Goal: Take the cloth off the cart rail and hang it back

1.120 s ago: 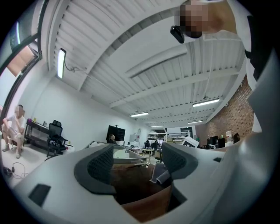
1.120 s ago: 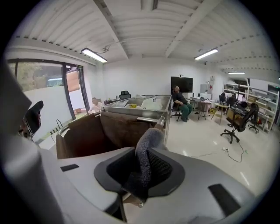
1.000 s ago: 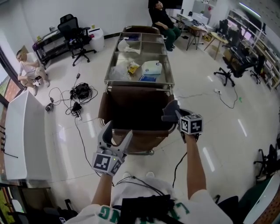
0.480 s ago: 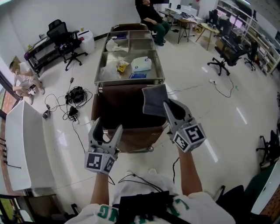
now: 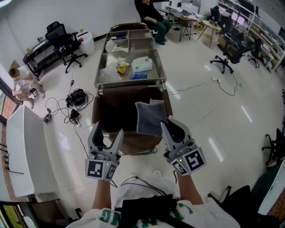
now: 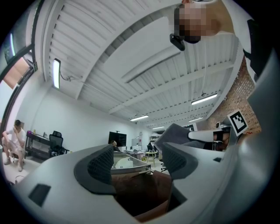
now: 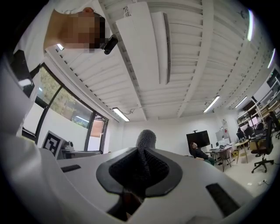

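A grey cloth (image 5: 149,118) is held up over the near end of the steel cart (image 5: 101,70), off its near rail (image 5: 129,87). My right gripper (image 5: 167,128) is shut on the cloth's lower right edge. In the right gripper view the cloth (image 7: 145,139) sticks up from between the closed pads of that gripper (image 7: 141,169). My left gripper (image 5: 107,132) stands open and empty, to the left of the cloth and over the cart's brown bag (image 5: 120,111). In the left gripper view the cloth (image 6: 174,131) shows beyond the right pad of the left gripper (image 6: 139,162), apart from it.
The cart's trays hold a white pack (image 5: 142,64), a yellow packet (image 5: 121,67) and plastic wrap. Cables (image 5: 75,96) lie on the floor to the left. A white panel (image 5: 22,149) stands at the left edge. One person crouches (image 5: 21,83) far left and another sits (image 5: 150,13) behind the cart. Office chairs (image 5: 62,36) stand around.
My right gripper has carried the cloth from the cart's right corner up and leftward, towards me. The left gripper has shifted slightly left and stays open.
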`<state>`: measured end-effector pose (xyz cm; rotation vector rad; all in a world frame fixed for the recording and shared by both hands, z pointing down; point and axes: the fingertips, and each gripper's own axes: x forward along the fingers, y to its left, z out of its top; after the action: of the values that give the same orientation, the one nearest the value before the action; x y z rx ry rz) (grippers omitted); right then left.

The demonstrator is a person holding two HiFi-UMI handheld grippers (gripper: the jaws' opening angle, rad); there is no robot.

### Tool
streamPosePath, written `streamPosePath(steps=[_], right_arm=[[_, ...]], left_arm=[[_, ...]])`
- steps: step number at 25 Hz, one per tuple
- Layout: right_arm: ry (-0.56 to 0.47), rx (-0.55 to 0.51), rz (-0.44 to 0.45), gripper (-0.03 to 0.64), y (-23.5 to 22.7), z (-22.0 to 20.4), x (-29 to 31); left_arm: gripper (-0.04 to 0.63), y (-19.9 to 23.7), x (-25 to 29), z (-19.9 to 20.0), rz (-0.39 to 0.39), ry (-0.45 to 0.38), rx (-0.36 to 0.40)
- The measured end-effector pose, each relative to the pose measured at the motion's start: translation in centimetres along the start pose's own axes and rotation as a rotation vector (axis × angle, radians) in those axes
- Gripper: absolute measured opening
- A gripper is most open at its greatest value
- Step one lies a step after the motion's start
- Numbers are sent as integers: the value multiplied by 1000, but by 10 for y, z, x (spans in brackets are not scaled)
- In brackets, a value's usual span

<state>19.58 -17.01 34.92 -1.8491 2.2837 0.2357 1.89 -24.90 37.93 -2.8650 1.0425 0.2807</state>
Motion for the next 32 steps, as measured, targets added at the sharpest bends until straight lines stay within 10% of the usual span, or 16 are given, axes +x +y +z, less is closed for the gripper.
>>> streamPosePath(steps=[17, 32], right_arm=[[38, 57, 53, 51, 32, -21, 23], [341, 47, 200, 51, 106, -151, 264]], left_arm=[[330, 14, -23, 2, 71, 23, -38], [330, 67, -107, 19, 272, 52, 33]])
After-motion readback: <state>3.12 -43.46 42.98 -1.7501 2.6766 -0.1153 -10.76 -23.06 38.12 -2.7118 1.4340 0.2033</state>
